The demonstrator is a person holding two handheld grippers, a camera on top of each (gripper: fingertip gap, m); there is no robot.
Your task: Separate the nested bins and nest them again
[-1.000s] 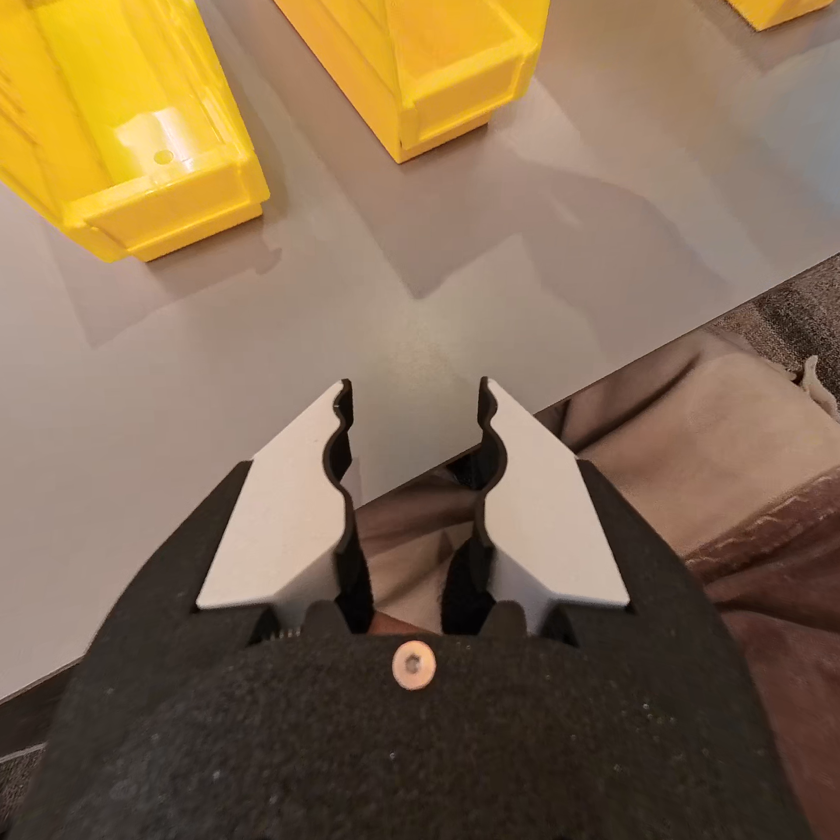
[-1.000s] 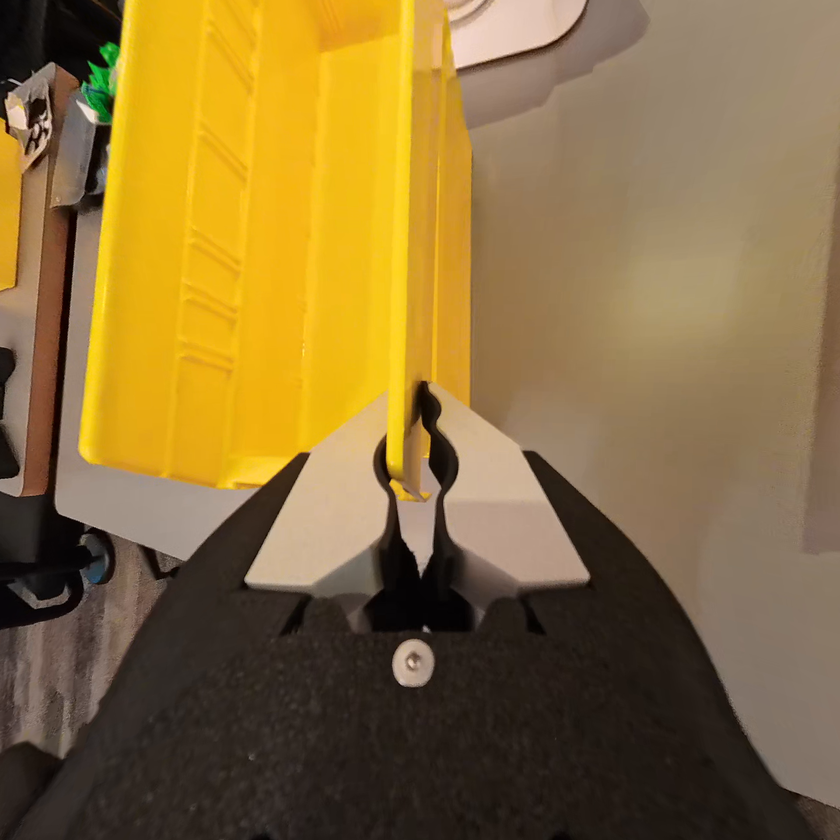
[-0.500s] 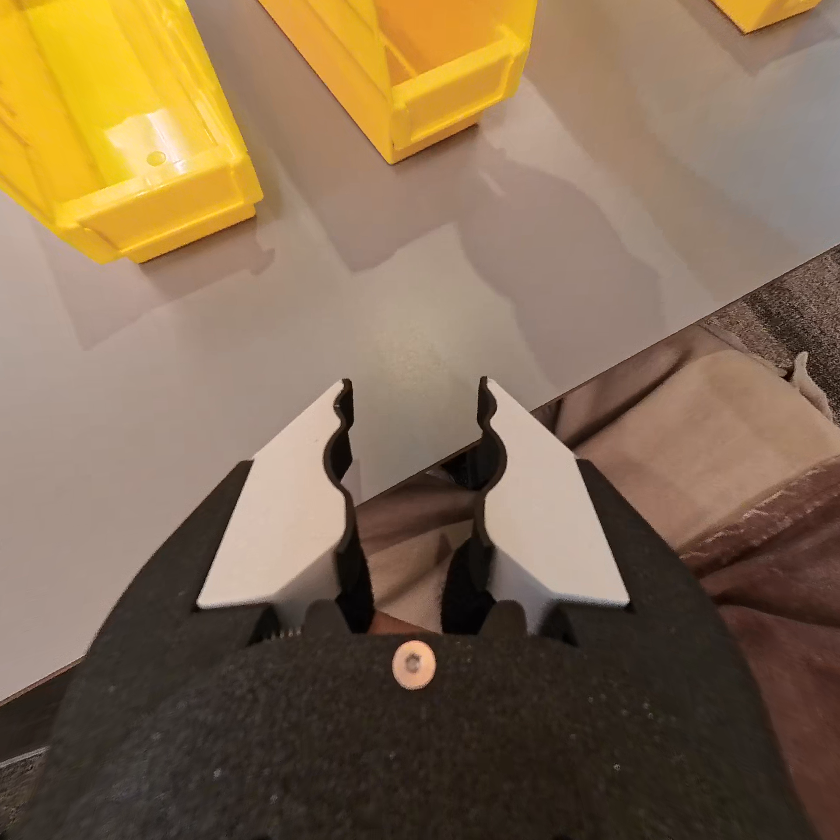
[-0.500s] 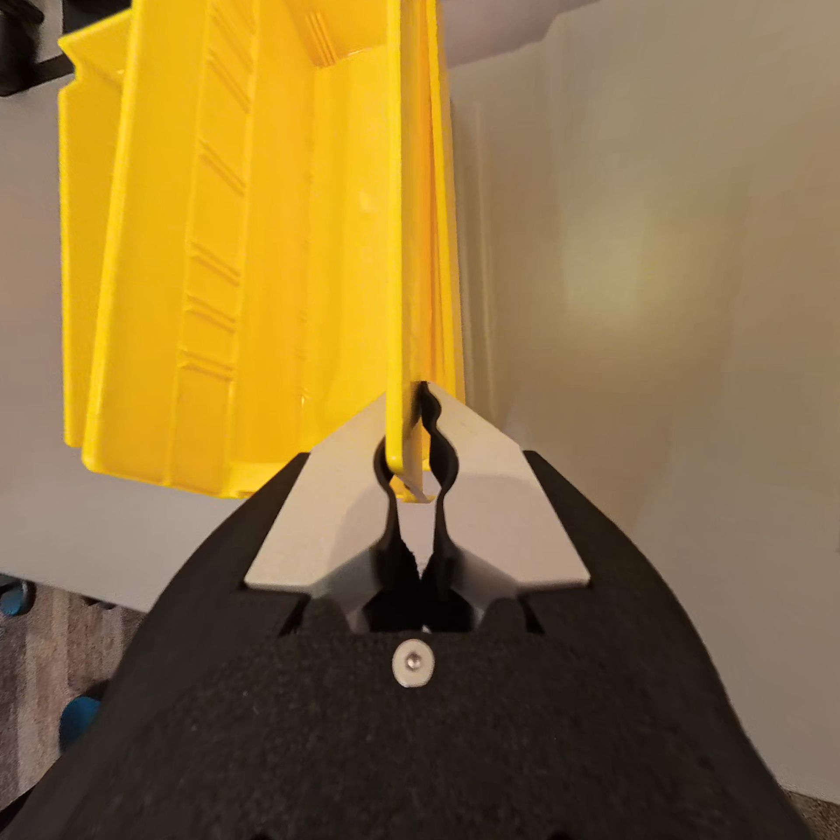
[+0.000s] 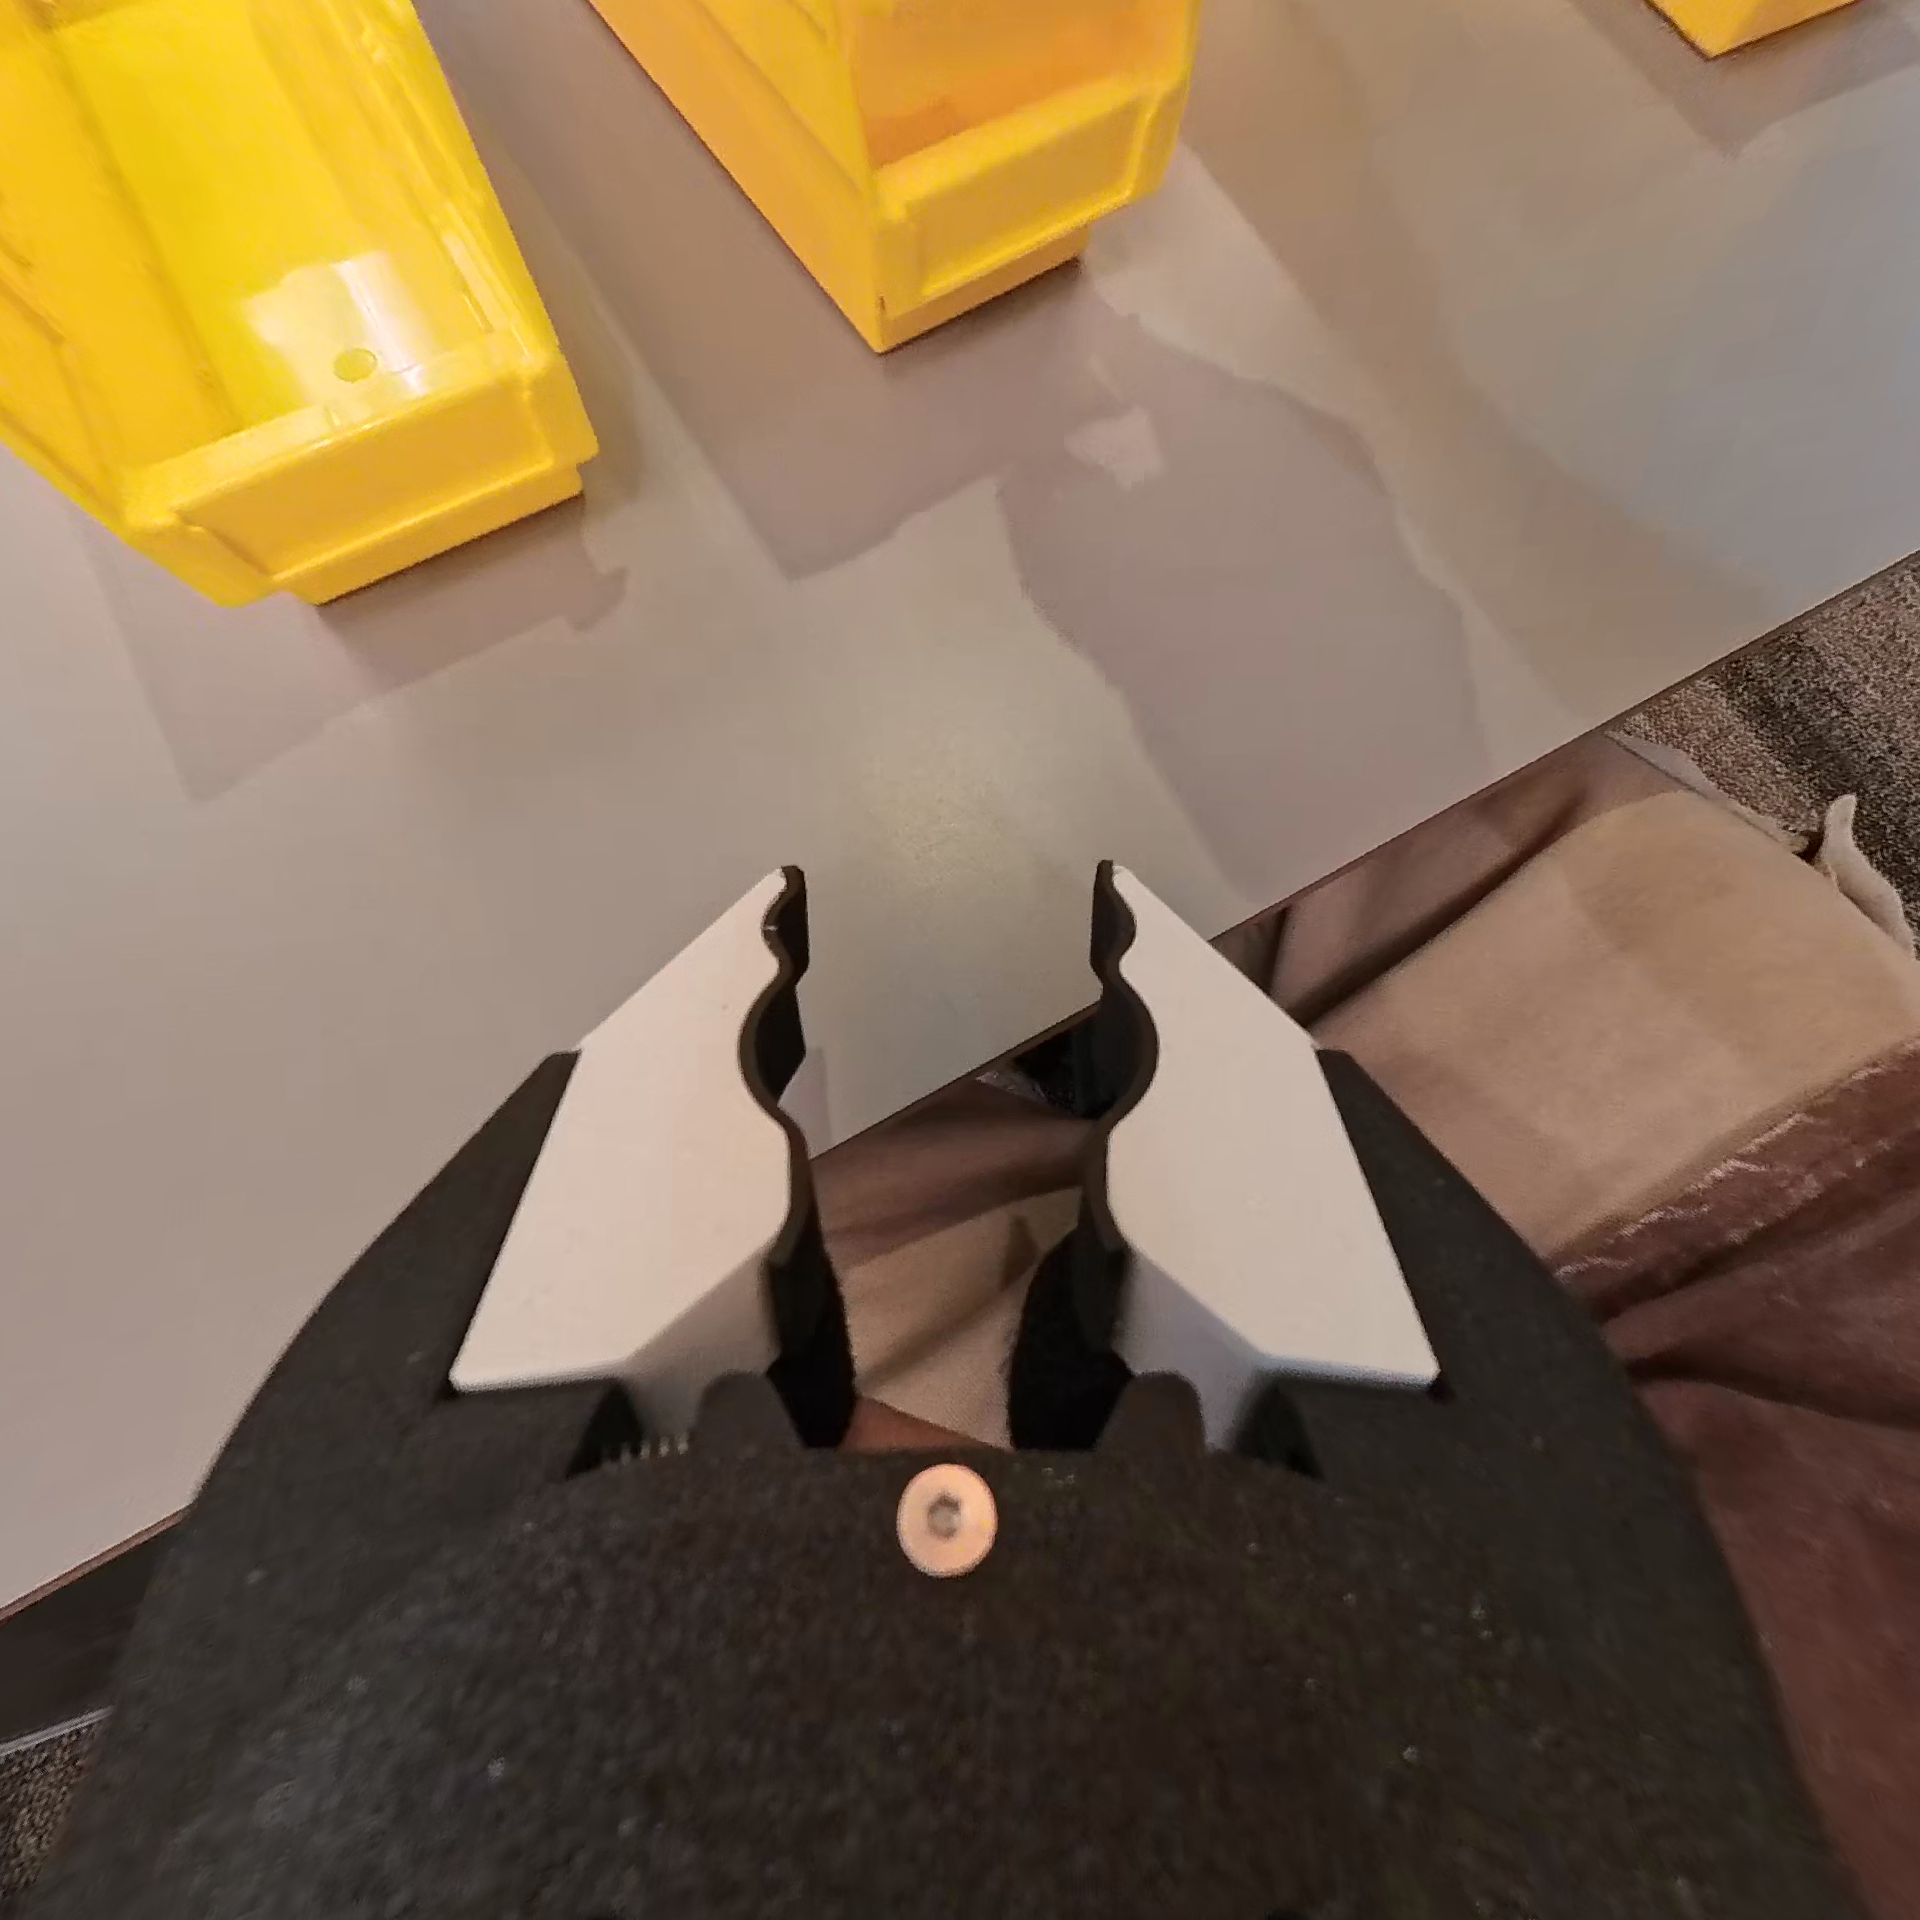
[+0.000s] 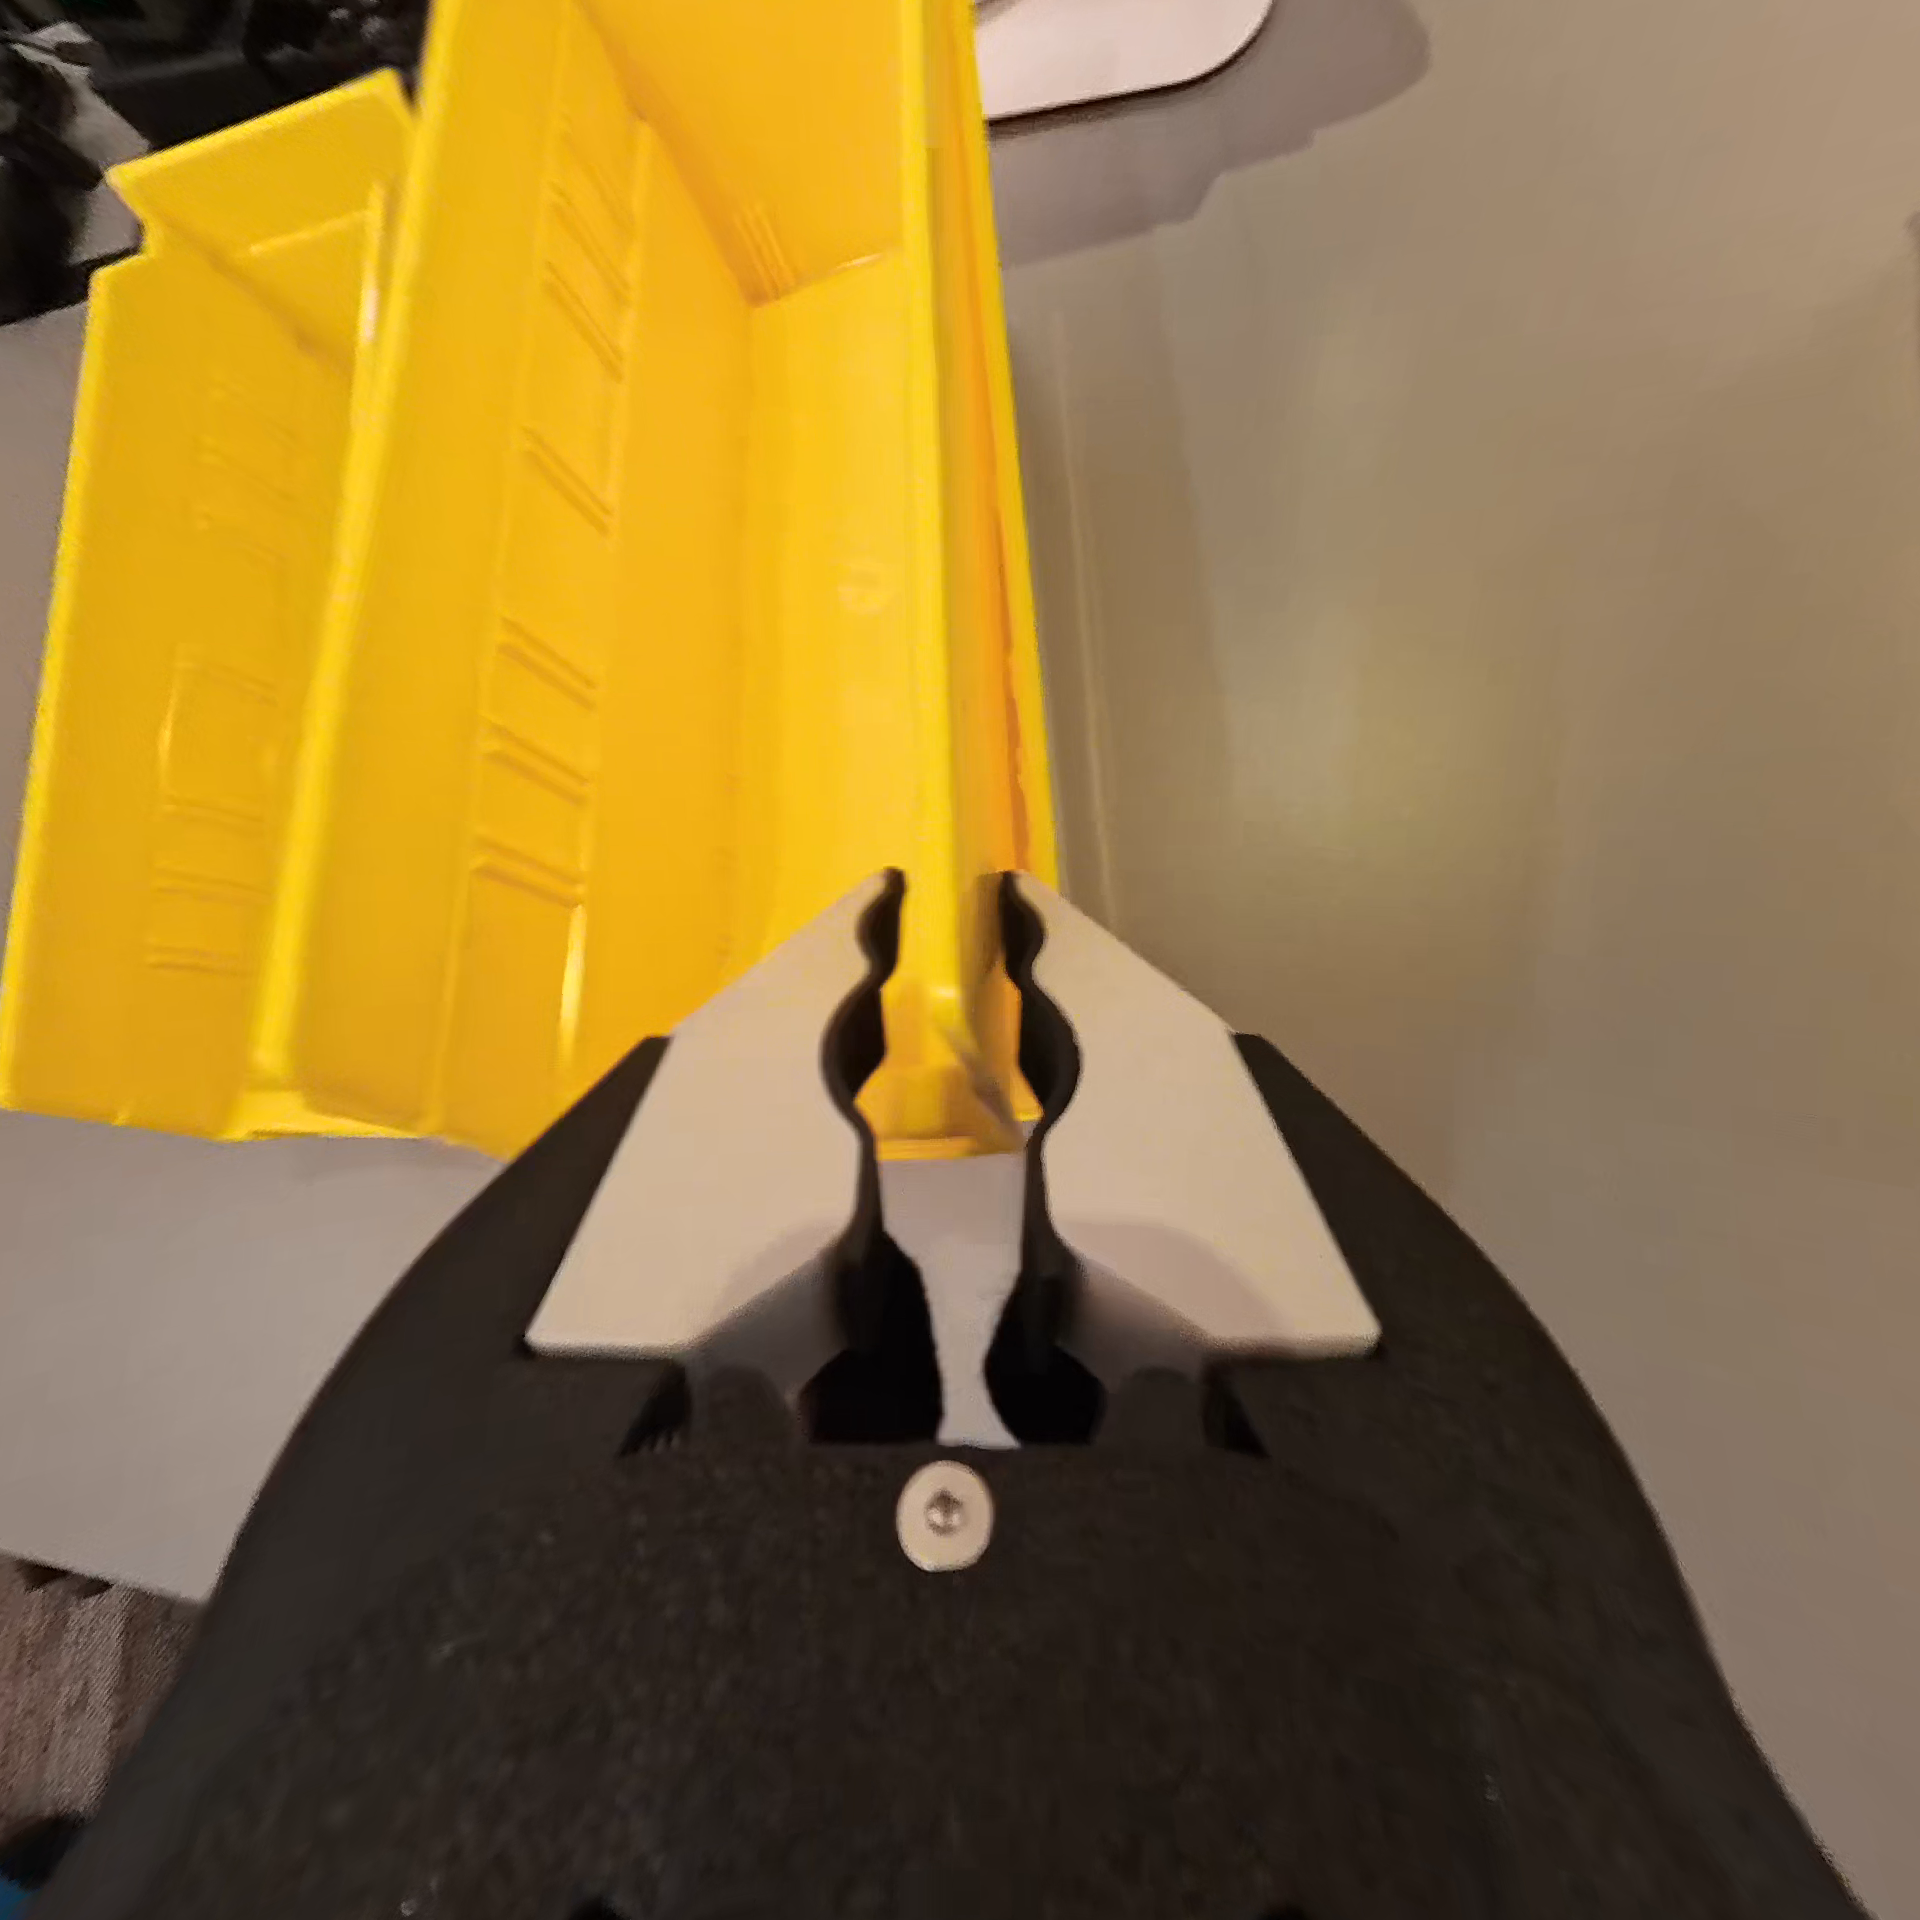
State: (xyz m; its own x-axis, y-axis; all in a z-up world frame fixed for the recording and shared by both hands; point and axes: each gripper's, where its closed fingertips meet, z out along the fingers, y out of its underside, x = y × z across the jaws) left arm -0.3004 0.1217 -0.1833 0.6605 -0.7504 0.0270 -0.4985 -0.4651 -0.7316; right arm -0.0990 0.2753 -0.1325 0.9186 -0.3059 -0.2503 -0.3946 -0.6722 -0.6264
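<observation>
In the right wrist view a yellow bin [image 6: 644, 540] rests on the grey table [image 6: 1455, 727], open side toward me, beside a second yellow bin [image 6: 208, 623] on its left. My right gripper [image 6: 948, 878] is open, its jaws astride the first bin's right wall with a small gap on each side. In the left wrist view my left gripper [image 5: 945, 873] is open and empty over the table's near edge. Two yellow bins stand apart ahead of it, one at the far left [image 5: 260, 312] and one at top centre [image 5: 935, 156].
The corner of a third yellow bin [image 5: 1745, 21] shows at the top right of the left wrist view. A person's lap in brown and beige cloth [image 5: 1558, 1039] lies below the table edge. A white rounded object [image 6: 1122, 52] sits beyond the bins.
My right gripper was shut on the bin's wall and has opened. The bin has come to rest beside another bin. My left gripper stays open and has barely moved.
</observation>
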